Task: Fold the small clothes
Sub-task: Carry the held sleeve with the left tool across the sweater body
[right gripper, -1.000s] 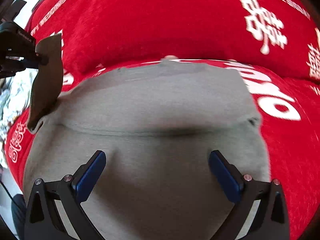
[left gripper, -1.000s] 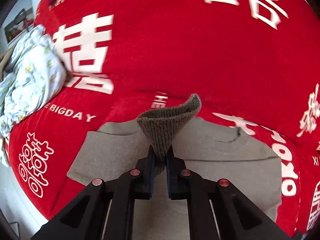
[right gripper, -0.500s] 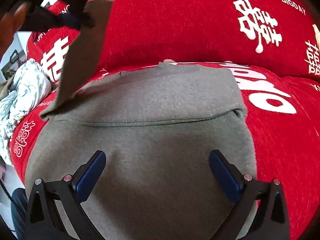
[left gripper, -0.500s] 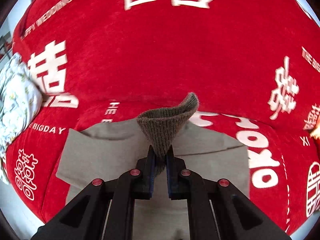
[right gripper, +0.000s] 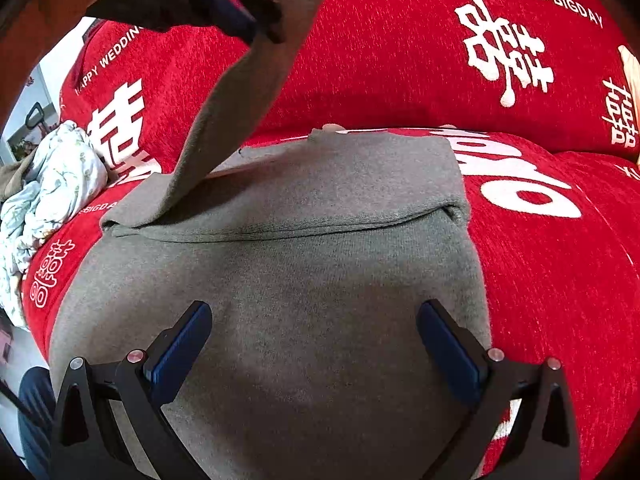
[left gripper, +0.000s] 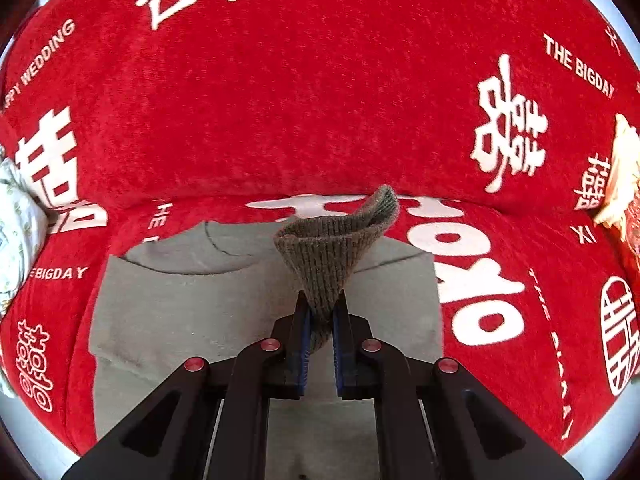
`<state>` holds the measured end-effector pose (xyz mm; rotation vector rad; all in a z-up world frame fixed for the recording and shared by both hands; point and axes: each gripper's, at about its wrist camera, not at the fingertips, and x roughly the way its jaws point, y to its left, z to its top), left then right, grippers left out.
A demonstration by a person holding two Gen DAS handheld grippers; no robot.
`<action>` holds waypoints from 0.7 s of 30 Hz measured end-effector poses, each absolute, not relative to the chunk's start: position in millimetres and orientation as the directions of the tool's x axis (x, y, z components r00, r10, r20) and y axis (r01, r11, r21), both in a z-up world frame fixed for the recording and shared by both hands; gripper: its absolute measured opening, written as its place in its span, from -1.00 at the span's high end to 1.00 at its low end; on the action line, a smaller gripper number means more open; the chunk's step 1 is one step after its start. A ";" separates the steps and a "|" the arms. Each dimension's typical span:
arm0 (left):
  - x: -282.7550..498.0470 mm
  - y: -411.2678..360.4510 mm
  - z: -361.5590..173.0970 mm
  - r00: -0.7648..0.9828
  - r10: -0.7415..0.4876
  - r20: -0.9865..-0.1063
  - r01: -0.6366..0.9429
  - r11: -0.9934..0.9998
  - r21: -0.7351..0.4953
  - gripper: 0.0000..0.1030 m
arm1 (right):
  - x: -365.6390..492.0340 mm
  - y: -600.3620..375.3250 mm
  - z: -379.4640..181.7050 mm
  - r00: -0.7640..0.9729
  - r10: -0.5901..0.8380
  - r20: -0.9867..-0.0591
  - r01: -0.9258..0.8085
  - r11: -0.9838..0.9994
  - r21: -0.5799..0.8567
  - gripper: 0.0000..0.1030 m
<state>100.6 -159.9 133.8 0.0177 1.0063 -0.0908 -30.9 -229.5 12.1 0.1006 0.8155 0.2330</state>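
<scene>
A grey-brown knitted sweater [right gripper: 320,280] lies flat on a red sofa cover, its right sleeve folded across the chest. My left gripper [left gripper: 320,308] is shut on the ribbed cuff [left gripper: 332,248] of the left sleeve. In the right wrist view that sleeve [right gripper: 236,116] hangs stretched up from the shoulder to the left gripper [right gripper: 260,20] at the top left, over the sweater's upper half. My right gripper [right gripper: 316,320] stands open low over the sweater's body, with nothing between its fingers.
The red sofa cover [left gripper: 320,100] with white lettering spreads all around, its backrest rising behind the sweater. A crumpled pale floral cloth [right gripper: 52,188] lies at the left end. A cream and orange object [left gripper: 624,184] sits at the far right edge.
The left gripper has carried the cuff to the right, lifting the left sleeve up and over the sweater. The right gripper stays open over the body, shifted only slightly.
</scene>
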 end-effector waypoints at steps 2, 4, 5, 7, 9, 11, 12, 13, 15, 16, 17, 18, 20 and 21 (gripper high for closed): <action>101.6 -162.8 130.9 0.527 -0.065 -0.847 0.093 0.996 -0.019 0.80 | -31.7 -229.8 12.0 0.665 0.247 -0.705 -0.167 0.969 0.182 -1.00; 104.3 -165.0 125.8 0.512 -0.078 -0.855 0.105 0.994 -0.027 0.80 | -32.0 -229.5 11.9 0.667 0.246 -0.704 -0.168 0.969 0.180 -1.00; 105.1 -165.0 122.9 0.504 -0.086 -0.860 0.113 0.993 -0.033 0.80 | -32.0 -228.8 11.8 0.667 0.243 -0.704 -0.168 0.970 0.176 -1.00; 105.8 -165.2 116.4 0.486 -0.107 -0.867 0.133 0.990 -0.048 0.80 | -32.5 -227.4 11.5 0.668 0.236 -0.705 -0.167 0.972 0.167 -1.00; 106.1 -165.0 110.2 0.474 -0.132 -0.871 0.155 0.986 -0.065 0.80 | -32.4 -225.5 11.4 0.669 0.227 -0.708 -0.166 0.974 0.155 -1.00; 108.1 -163.4 102.8 0.446 -0.183 -0.876 0.187 0.976 -0.109 0.80 | -32.7 -224.4 11.1 0.670 0.220 -0.709 -0.166 0.975 0.146 -1.00; 109.3 -162.0 98.7 0.429 -0.214 -0.878 0.206 0.969 -0.136 0.80 | -32.7 -224.1 11.1 0.671 0.218 -0.709 -0.166 0.976 0.143 -1.00; 110.4 -162.0 95.9 0.420 -0.230 -0.878 0.216 0.965 -0.150 0.80 | -32.9 -224.0 10.9 0.672 0.217 -0.709 -0.165 0.976 0.142 -1.00; 112.1 -160.9 90.2 0.406 -0.256 -0.877 0.237 0.957 -0.169 0.80 | -33.1 -224.2 10.8 0.674 0.216 -0.706 -0.165 0.976 0.141 -1.00; 112.9 -160.6 87.6 0.402 -0.263 -0.877 0.243 0.954 -0.175 0.80 | -33.7 -224.1 10.7 0.675 0.216 -0.705 -0.165 0.976 0.141 -1.00; 114.1 -160.3 85.2 0.397 -0.269 -0.877 0.246 0.952 -0.181 0.80 | -34.0 -224.0 10.7 0.676 0.216 -0.704 -0.165 0.976 0.141 -1.00; 115.4 -161.1 82.7 0.391 -0.275 -0.878 0.249 0.950 -0.187 0.80 | -34.3 -224.2 10.7 0.677 0.217 -0.703 -0.165 0.976 0.142 -1.00; 117.1 -165.3 77.3 0.379 -0.284 -0.881 0.260 0.946 -0.193 0.80 | -34.7 -224.9 10.8 0.678 0.222 -0.700 -0.167 0.975 0.148 -1.00; 117.3 -169.0 74.2 0.375 -0.283 -0.883 0.268 0.945 -0.189 0.80 | -34.8 -225.4 10.8 0.679 0.227 -0.698 -0.167 0.974 0.153 -1.00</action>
